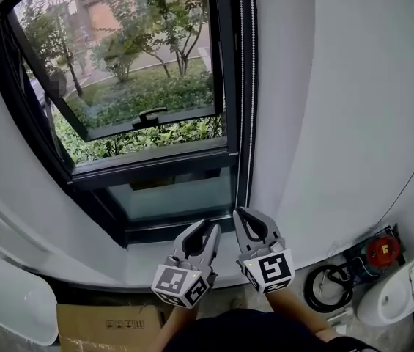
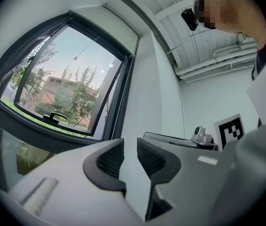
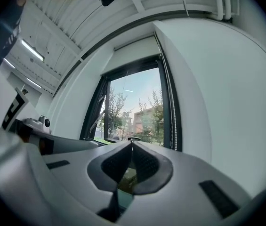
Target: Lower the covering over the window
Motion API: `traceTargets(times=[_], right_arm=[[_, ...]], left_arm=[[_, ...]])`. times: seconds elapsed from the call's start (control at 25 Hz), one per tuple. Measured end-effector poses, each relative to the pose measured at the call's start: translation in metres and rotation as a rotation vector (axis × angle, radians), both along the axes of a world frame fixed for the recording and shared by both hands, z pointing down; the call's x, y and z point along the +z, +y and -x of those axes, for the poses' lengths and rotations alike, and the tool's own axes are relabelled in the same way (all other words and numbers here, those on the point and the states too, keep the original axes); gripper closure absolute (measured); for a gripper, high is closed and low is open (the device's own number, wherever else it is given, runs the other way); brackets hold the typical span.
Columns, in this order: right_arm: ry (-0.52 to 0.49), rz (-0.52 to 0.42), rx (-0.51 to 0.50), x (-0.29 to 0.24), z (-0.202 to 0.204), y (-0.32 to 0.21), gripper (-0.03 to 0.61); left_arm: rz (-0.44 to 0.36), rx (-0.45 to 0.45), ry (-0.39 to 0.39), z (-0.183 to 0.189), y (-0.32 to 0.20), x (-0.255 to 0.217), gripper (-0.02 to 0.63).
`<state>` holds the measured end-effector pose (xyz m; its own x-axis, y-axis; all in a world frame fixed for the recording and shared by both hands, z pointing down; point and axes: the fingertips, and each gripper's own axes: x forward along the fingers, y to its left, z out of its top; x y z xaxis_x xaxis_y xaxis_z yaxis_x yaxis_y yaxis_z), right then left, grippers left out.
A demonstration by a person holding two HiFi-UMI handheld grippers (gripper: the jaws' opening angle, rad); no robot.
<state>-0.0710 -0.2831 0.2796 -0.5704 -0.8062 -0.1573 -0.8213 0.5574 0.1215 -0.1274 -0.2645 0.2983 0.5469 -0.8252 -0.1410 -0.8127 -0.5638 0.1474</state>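
Observation:
The window (image 1: 130, 86) has a dark frame and its glass is uncovered, with trees outside. The white blind sits rolled up in its housing along the window's top (image 3: 137, 48). Its bead chain (image 1: 245, 86) hangs down the frame's right side, also seen as the chain (image 3: 172, 107) in the right gripper view. Both grippers are held side by side below the sill, pointing at the window. My left gripper (image 1: 212, 228) is open by a narrow gap with nothing in it (image 2: 130, 147). My right gripper (image 1: 242, 213), just below the chain's lower end, is shut on nothing (image 3: 132, 145).
An inner sash with a black handle (image 1: 152, 114) is tilted open. On the floor are a cardboard box (image 1: 108, 327), a white seat (image 1: 12, 299), a black cable coil (image 1: 329, 284), a red item (image 1: 382, 249) and a white fixture (image 1: 404, 292). A white wall (image 1: 338, 108) is right of the window.

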Motion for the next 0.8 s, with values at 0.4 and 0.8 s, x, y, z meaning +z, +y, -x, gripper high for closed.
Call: traceTargets(times=[0.4,0.8], right_arm=[[0.013,-0.001,0.023,0.008,-0.001,-0.059,0.566],[0.009,0.020,0.130,0.001,-0.010,-0.089,0.566]], left_arm=[[-0.008,0.029,0.042,-0.005,-0.069,0.005,0.523],[-0.013,0.217,0.026,-0.035,-0.133,-0.004,0.523]])
